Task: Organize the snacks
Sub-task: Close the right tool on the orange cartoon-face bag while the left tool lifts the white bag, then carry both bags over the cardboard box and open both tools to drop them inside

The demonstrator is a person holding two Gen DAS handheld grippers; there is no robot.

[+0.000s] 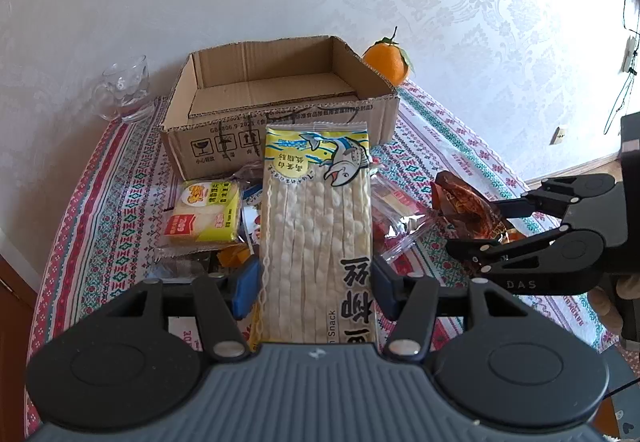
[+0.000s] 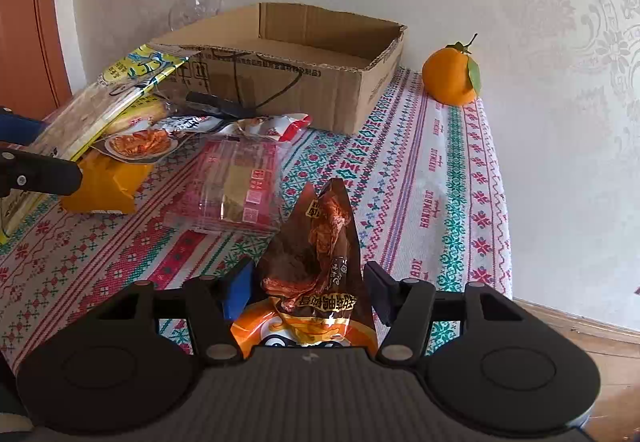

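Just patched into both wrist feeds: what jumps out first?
The long yellow fish snack pack clamped in the left claw, aimed at the empty cardboard box beyond it. The right claw straddles a brown snack packet. An orange stands right of the box.

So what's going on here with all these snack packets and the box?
A person is sorting snacks with a handheld gripper in each hand. The left gripper holds a long fish snack pack, raised in front of the empty cardboard box. The right gripper is shut on a brown snack pouch. More packets, including a clear red one, lie on the patterned tablecloth. An orange sits beside the box.
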